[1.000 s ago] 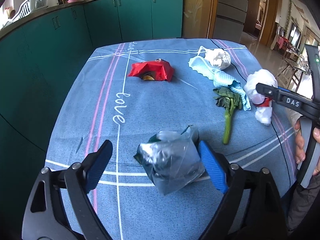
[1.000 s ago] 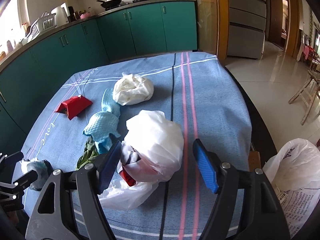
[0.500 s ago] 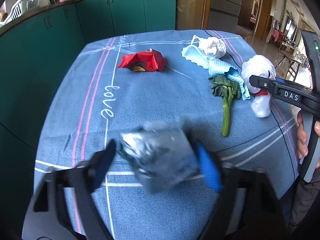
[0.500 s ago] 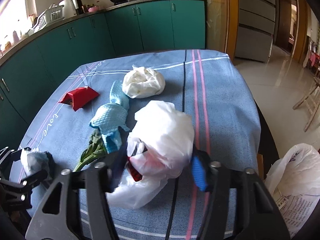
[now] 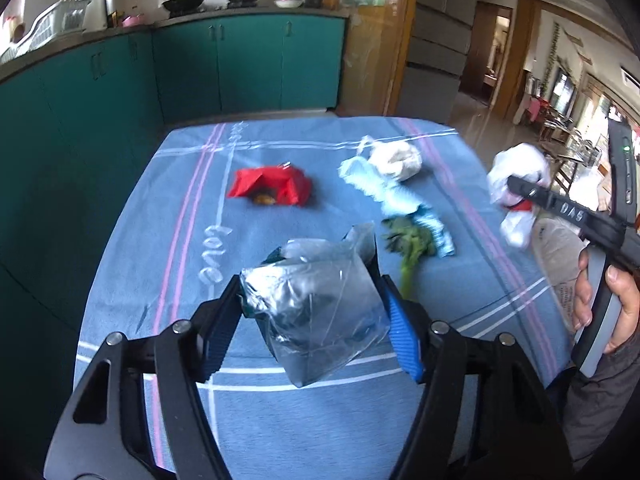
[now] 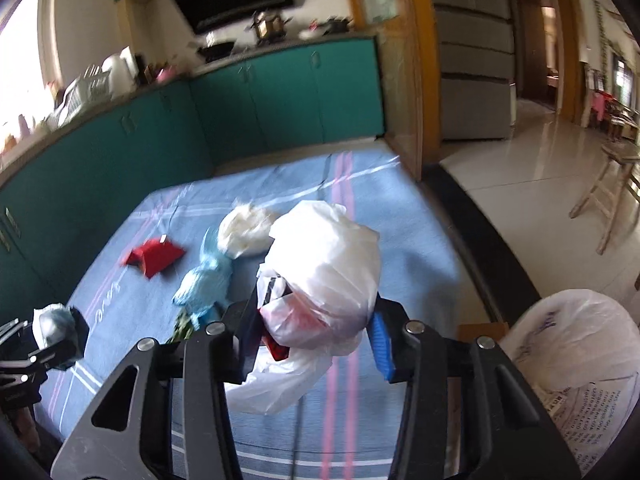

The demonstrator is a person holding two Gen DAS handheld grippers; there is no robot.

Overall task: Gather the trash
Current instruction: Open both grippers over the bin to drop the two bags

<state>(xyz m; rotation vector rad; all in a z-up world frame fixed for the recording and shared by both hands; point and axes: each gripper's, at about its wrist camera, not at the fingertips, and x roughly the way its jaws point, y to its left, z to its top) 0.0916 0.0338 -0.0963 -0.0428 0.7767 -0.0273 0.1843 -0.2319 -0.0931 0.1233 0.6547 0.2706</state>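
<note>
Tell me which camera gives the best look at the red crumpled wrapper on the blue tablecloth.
The left wrist view. The red crumpled wrapper lies there near the picture's middle, fairly sharp, with something brownish showing at its open edge. In the right wrist view it sits off to the left, smaller and smeared by motion blur.

Both grippers have just been closing: the left gripper (image 5: 310,316) on the clear plastic bag (image 5: 316,312), the right gripper (image 6: 314,334) on the white plastic bag (image 6: 324,276); both bags are now raised off the tablecloth (image 5: 160,240).
</note>
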